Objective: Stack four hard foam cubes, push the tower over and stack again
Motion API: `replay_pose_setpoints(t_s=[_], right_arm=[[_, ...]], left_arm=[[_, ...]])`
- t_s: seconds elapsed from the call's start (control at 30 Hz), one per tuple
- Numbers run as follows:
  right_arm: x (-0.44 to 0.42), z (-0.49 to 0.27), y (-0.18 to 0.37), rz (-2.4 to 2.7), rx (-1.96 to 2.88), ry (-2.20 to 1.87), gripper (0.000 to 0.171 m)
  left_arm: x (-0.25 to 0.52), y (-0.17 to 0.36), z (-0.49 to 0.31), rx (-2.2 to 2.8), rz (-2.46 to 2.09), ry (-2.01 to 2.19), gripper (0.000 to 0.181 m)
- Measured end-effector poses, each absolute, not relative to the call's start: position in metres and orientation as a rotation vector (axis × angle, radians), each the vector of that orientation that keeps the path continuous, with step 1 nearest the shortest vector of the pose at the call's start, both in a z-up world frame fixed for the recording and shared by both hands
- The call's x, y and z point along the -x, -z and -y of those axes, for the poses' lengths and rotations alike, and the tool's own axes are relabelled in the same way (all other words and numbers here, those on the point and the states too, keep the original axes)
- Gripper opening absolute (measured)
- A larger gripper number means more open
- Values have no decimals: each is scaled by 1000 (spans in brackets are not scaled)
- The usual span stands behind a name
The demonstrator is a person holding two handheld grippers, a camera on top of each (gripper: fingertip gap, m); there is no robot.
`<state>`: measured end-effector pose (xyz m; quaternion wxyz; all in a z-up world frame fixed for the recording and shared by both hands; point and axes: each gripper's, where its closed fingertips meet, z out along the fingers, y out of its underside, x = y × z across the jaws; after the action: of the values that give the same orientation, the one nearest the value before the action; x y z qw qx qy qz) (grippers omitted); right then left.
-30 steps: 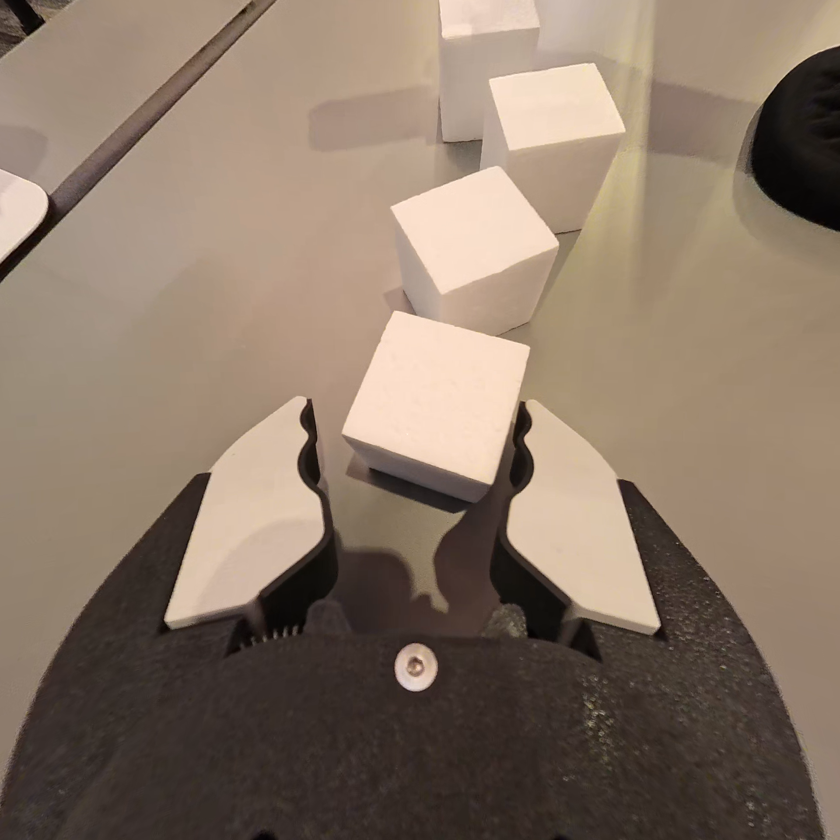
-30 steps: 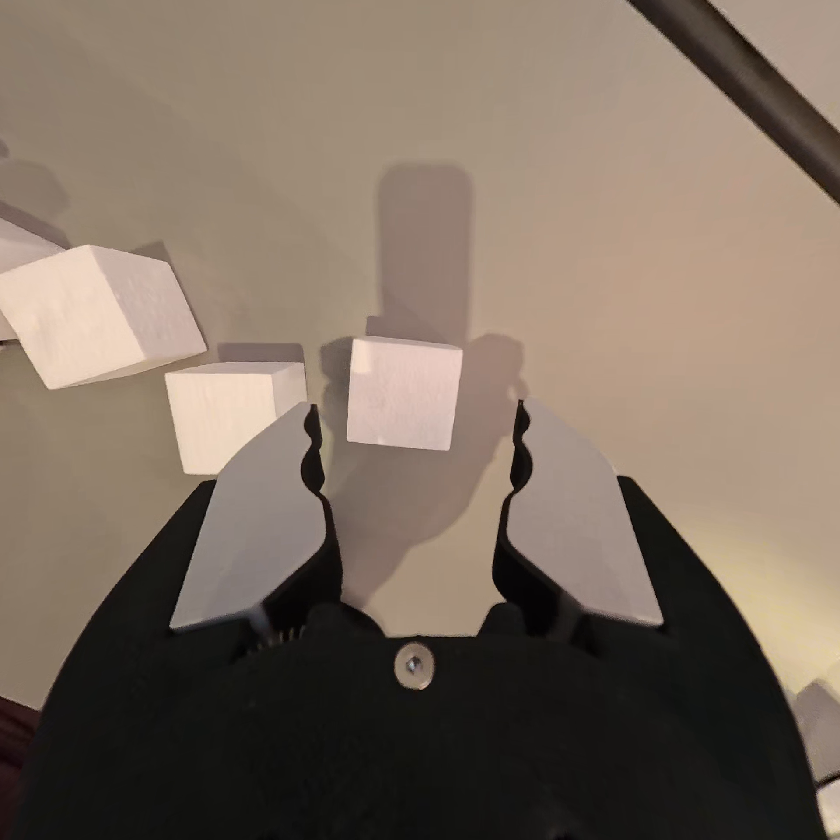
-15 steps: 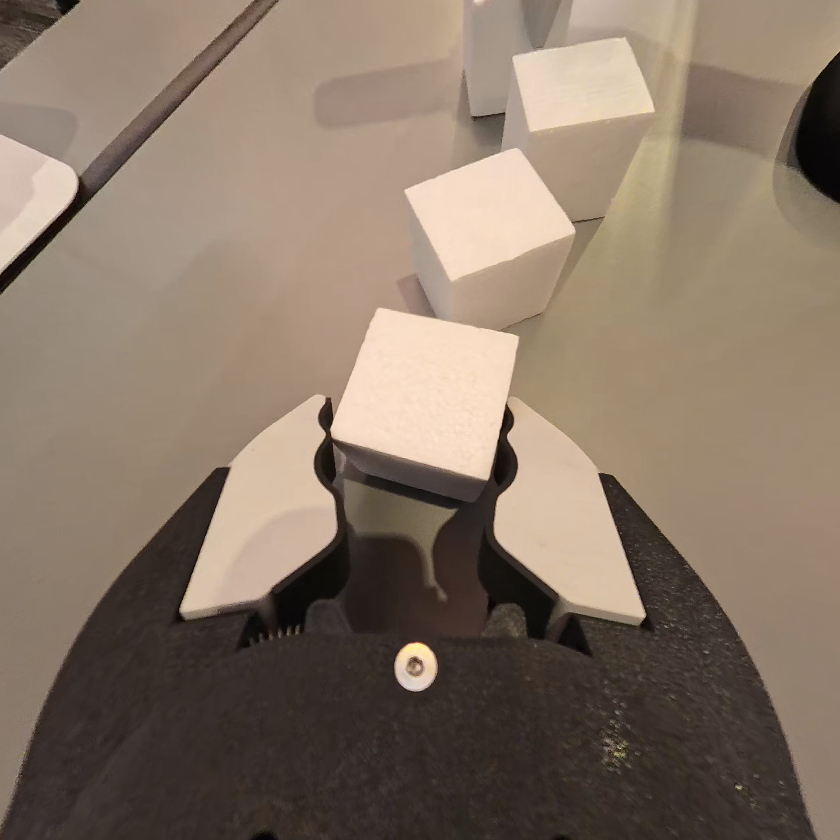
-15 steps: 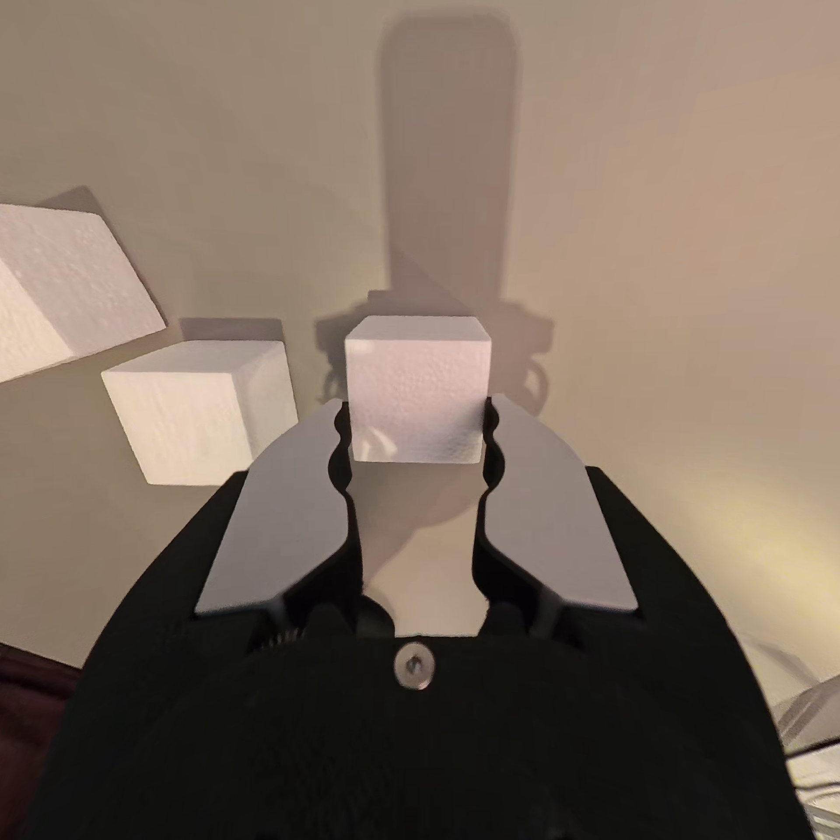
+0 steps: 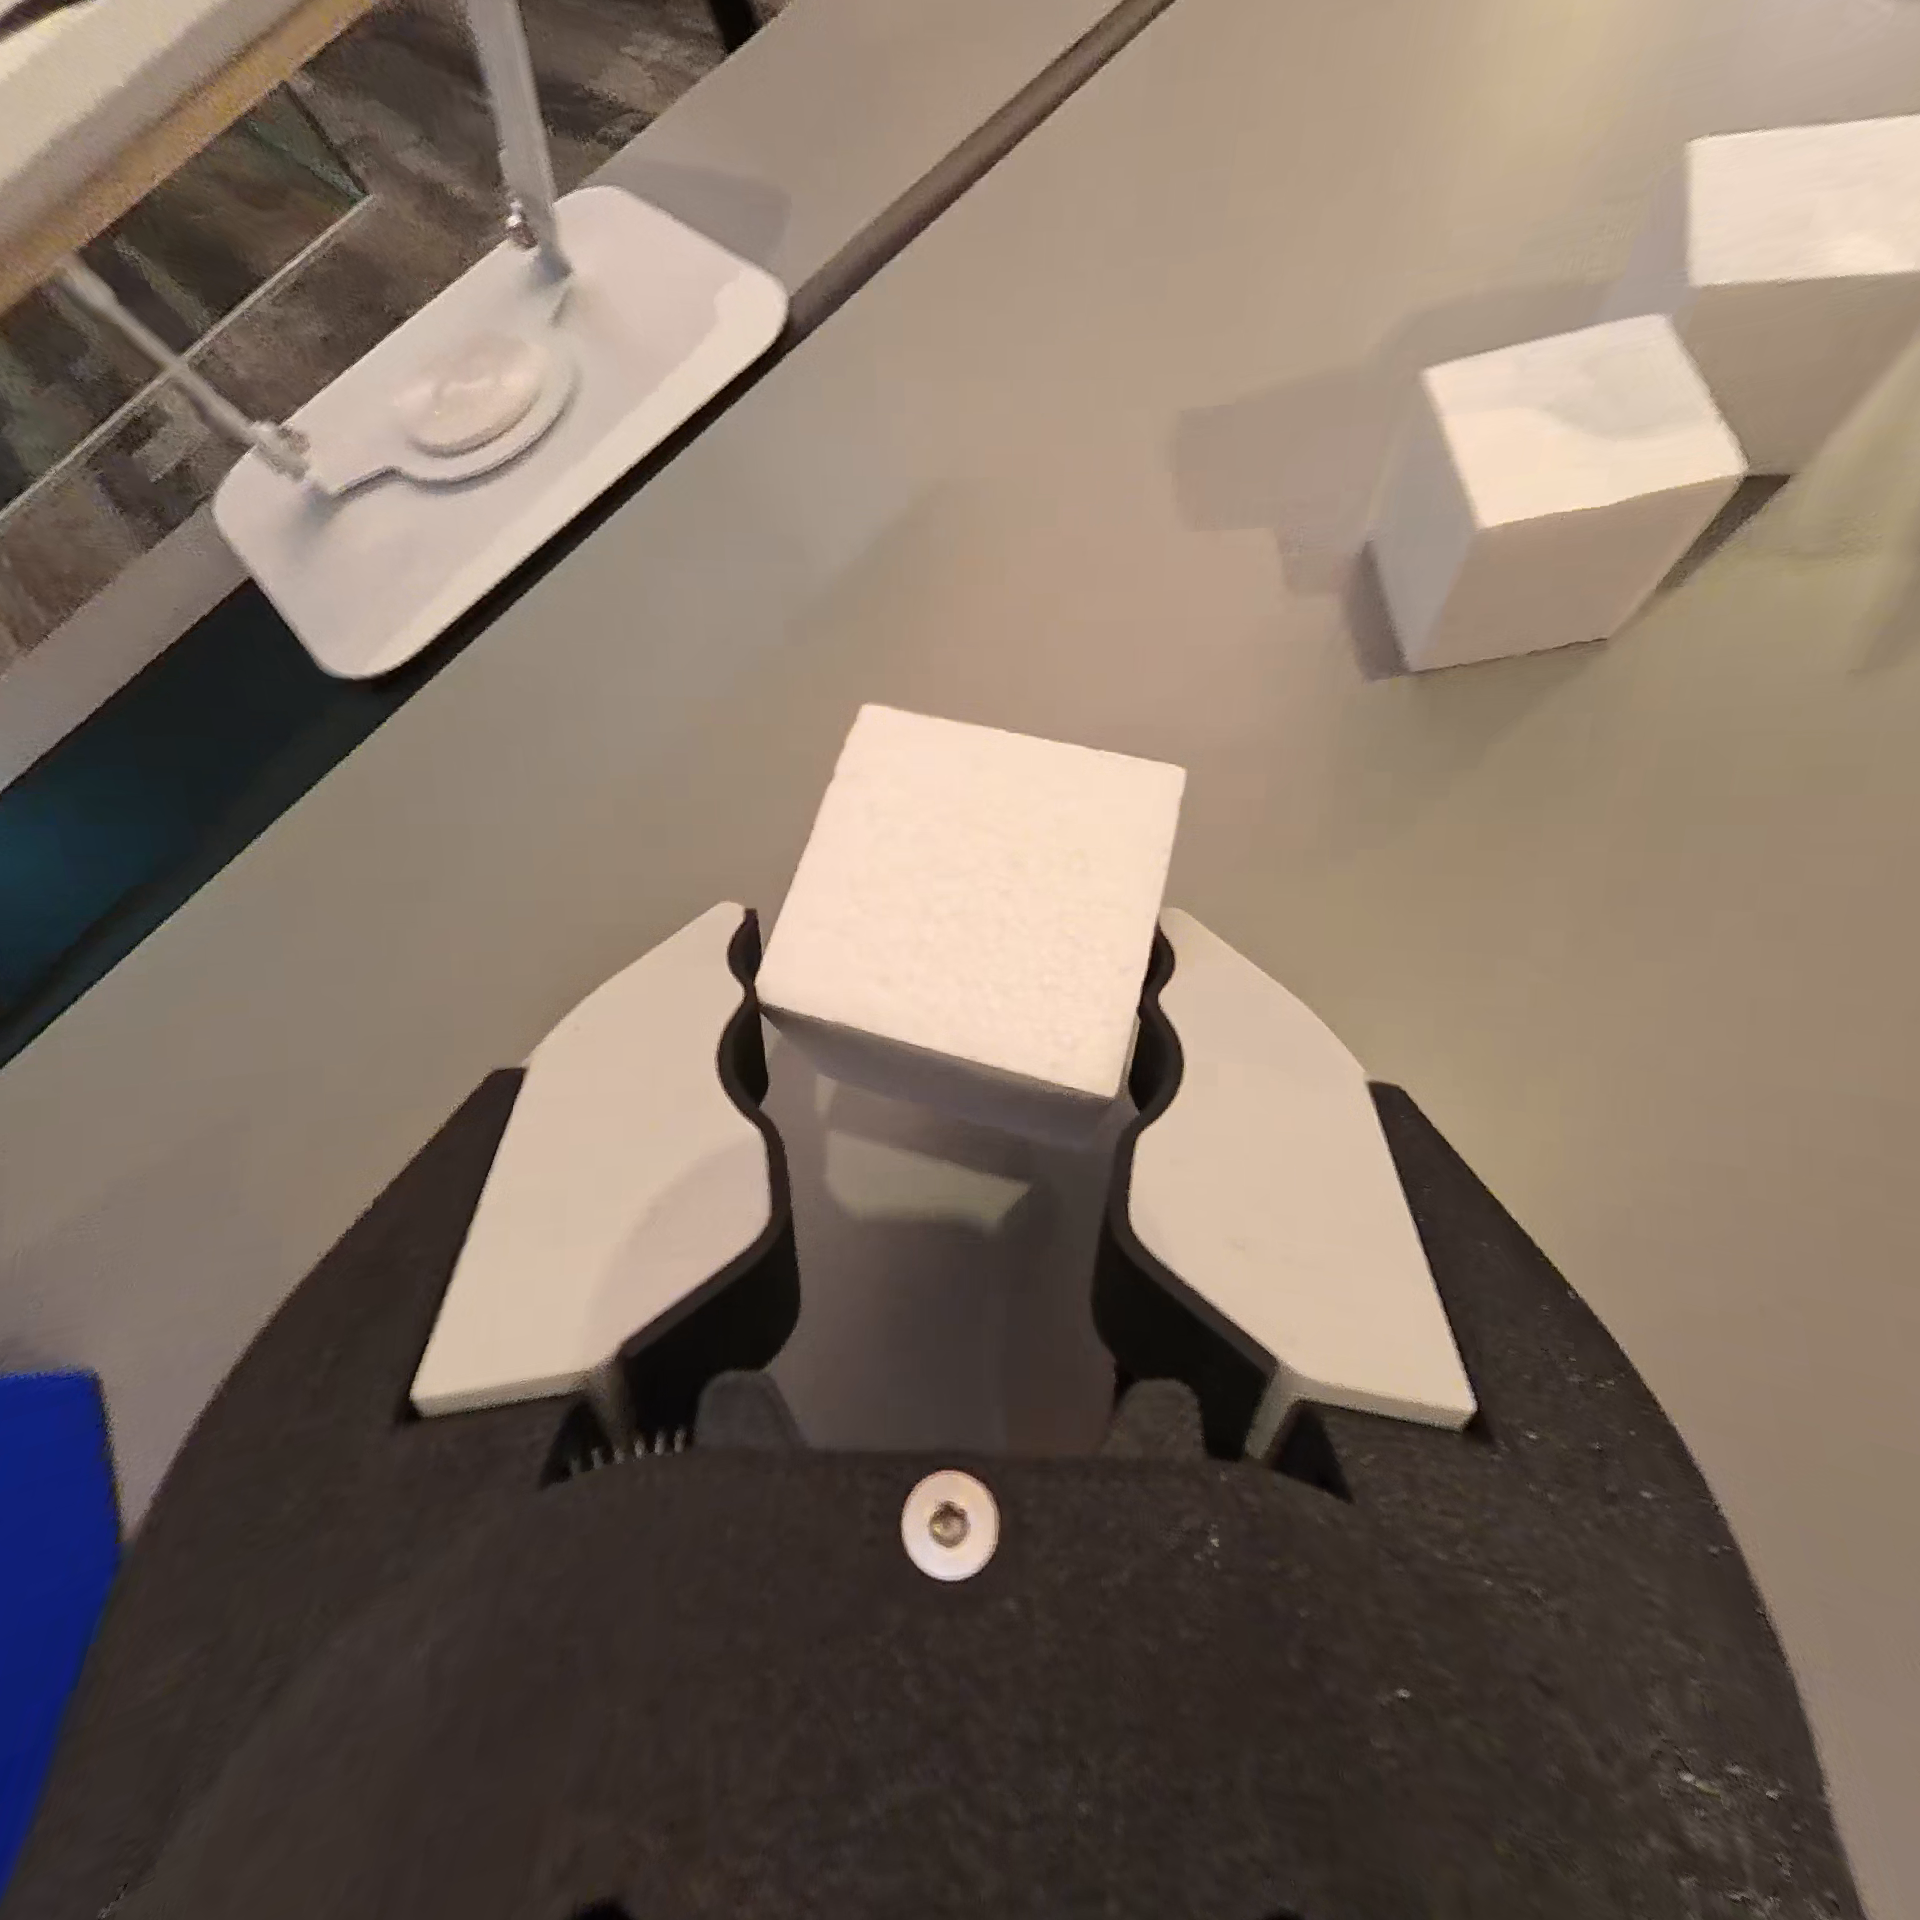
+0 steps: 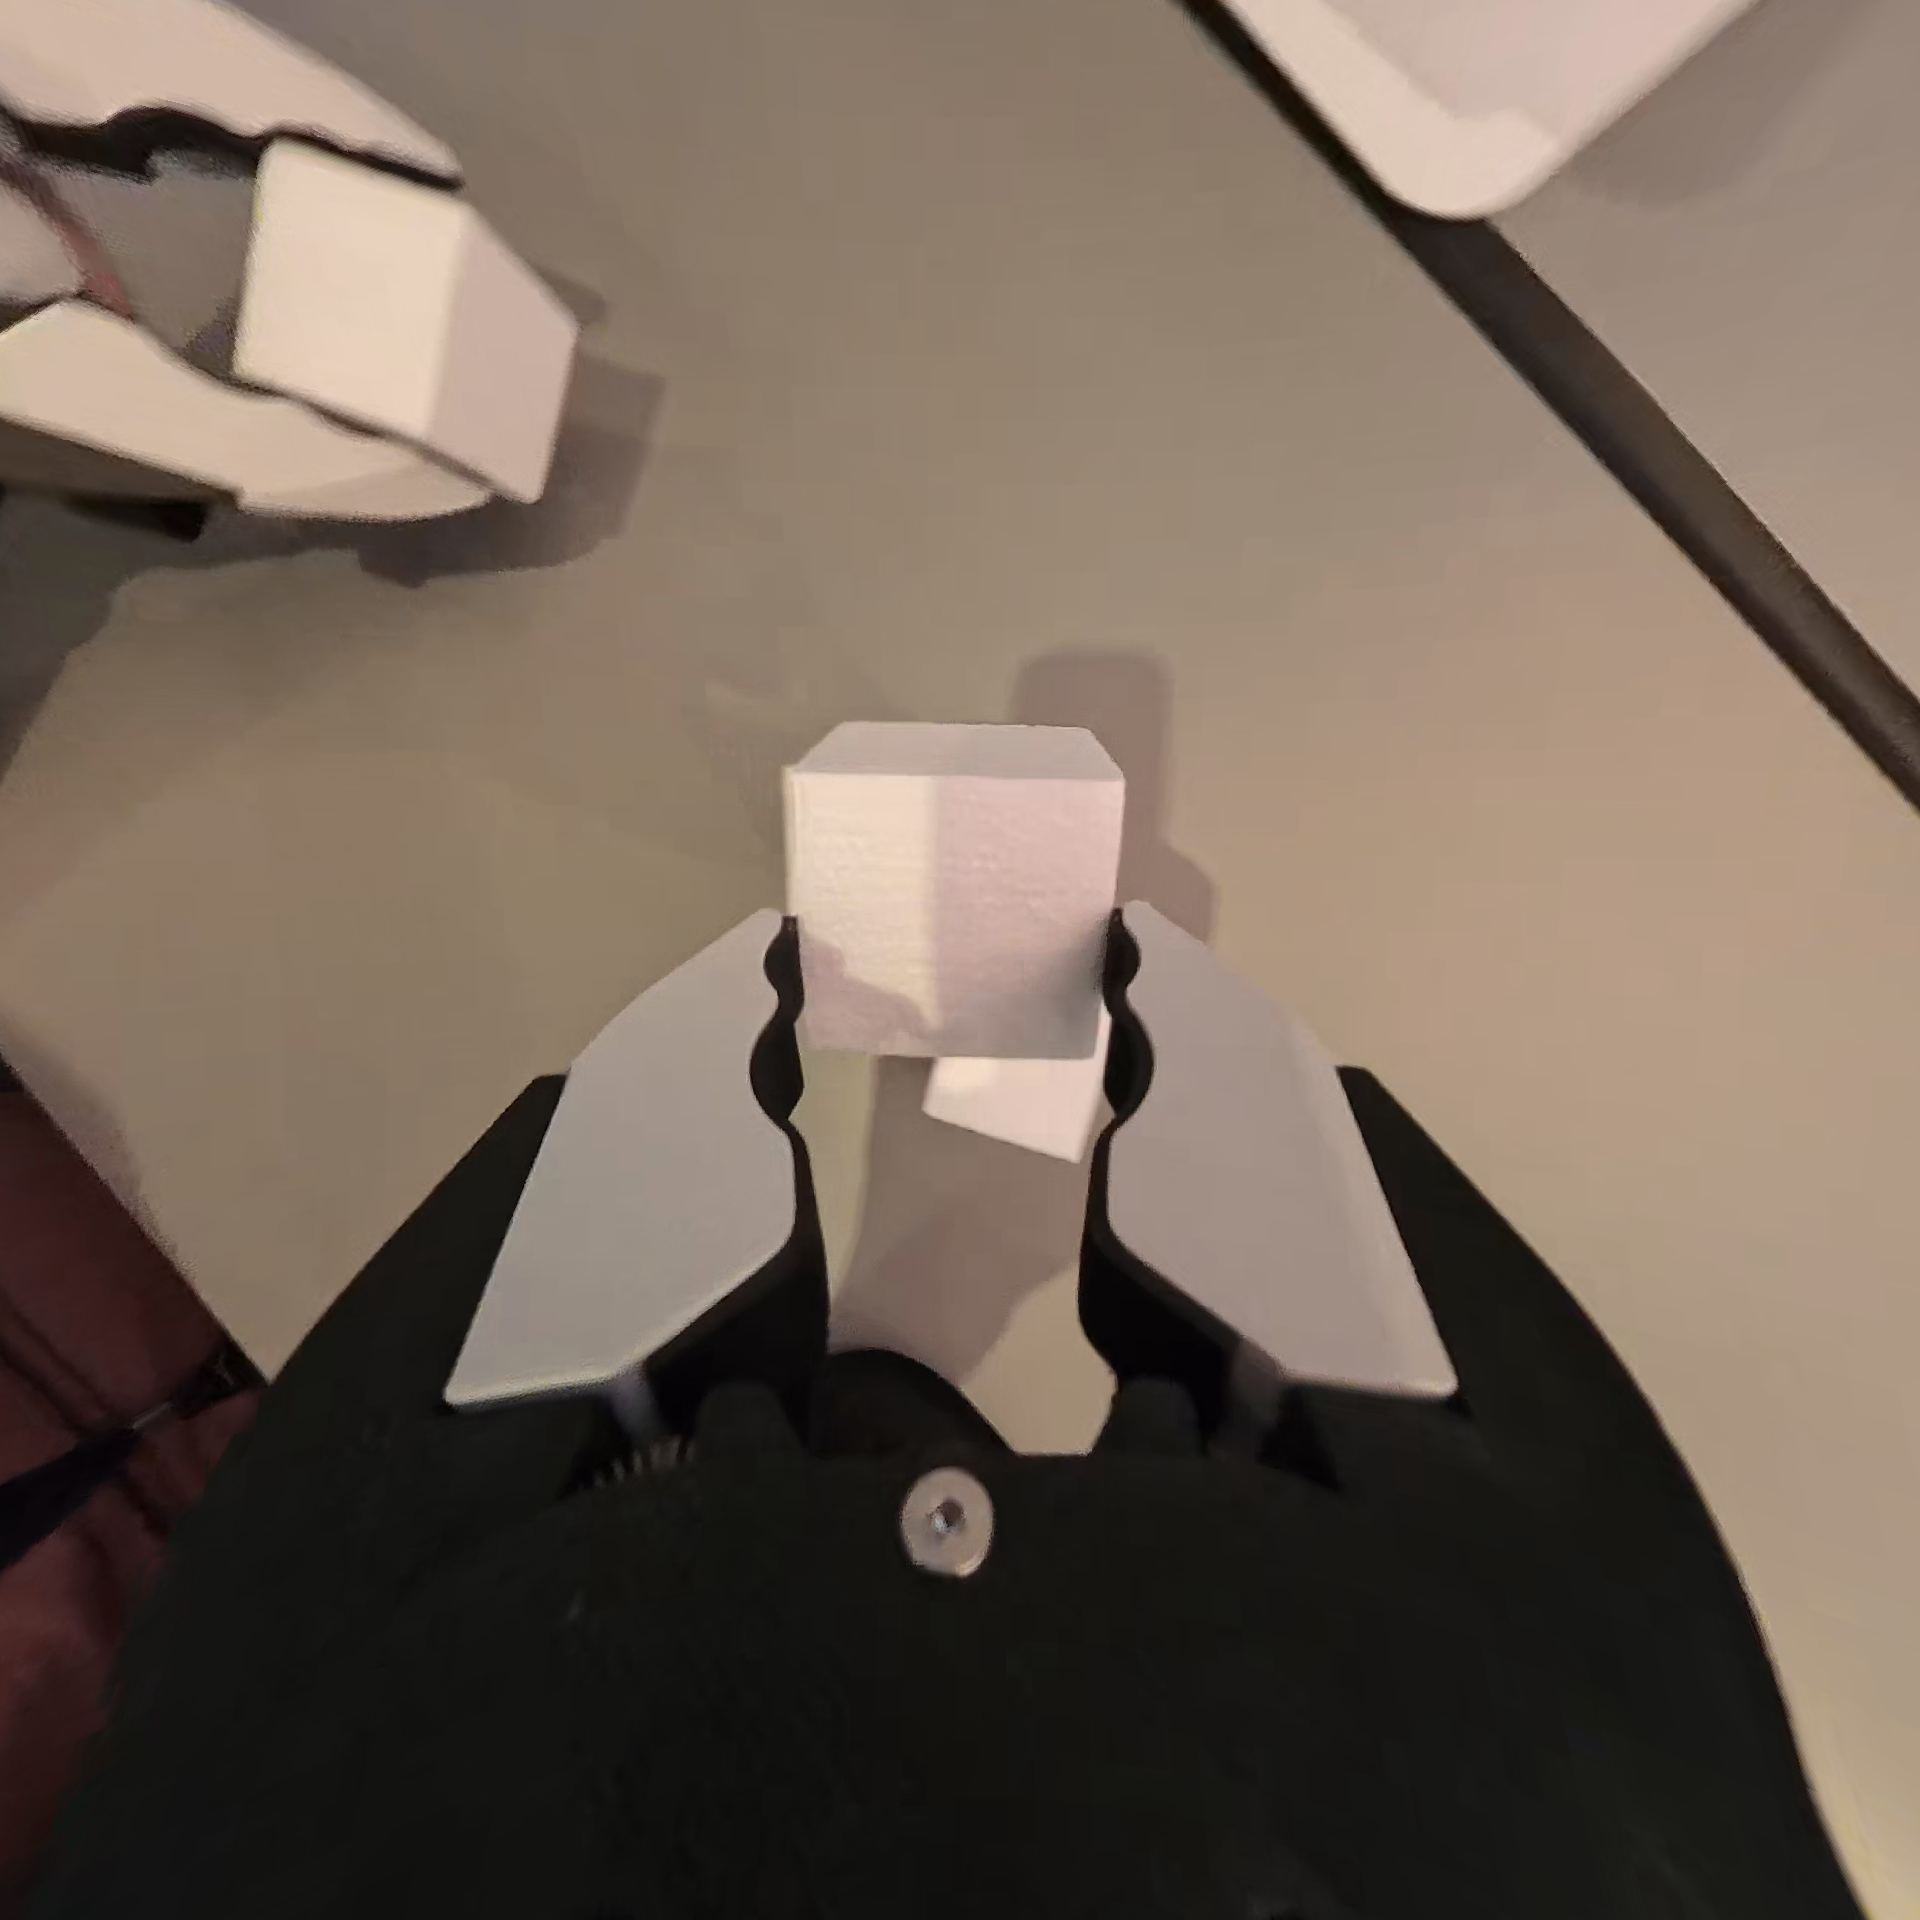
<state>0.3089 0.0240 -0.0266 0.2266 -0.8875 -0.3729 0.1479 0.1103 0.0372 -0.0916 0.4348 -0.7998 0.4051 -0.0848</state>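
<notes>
So the worktop (image 5: 1351, 1039) is a plain matte grey-beige slab with a dark seam (image 5: 966, 156) running diagonally across it. Sitting right on it are a couple of white foam cubes: one (image 5: 1538, 499) off to the side and a blurrier one (image 5: 1808, 208) just behind it. Past the seam there's a flat white stand base (image 5: 582, 457) with thin rods coming up out of it.

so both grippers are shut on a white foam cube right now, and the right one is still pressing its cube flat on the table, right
Not quite. Both are shut on a cube, but the right gripper holds its cube lifted clear of the table: the right wrist view shows another cube underneath it. That view also shows the left gripper clamping its own cube.
</notes>
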Motion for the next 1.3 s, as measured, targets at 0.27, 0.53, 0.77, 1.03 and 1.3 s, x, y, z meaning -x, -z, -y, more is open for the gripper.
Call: replay_pose_setpoints(t_s=[0.27, 0.53, 0.77, 1.03, 1.3], right_arm=[[-280, -13, 61, 1221, 2544, -289, 57], [-279, -10, 74, 1267, 2593, -242, 57], [-281, -11, 84, 1267, 2641, -183, 57], [-277, -15, 84, 1250, 2628, -170, 57], [-279, -16, 81, 1263, 2601, -139, 64]], left_arm=[[-96, 89, -39, 2013, -985, 187, 69], [-102, 96, -36, 2023, -1031, 173, 69], [-102, 95, -35, 2024, -1032, 178, 69], [-106, 99, -33, 2031, -1052, 183, 69], [-113, 103, -30, 2031, -1078, 186, 69]])
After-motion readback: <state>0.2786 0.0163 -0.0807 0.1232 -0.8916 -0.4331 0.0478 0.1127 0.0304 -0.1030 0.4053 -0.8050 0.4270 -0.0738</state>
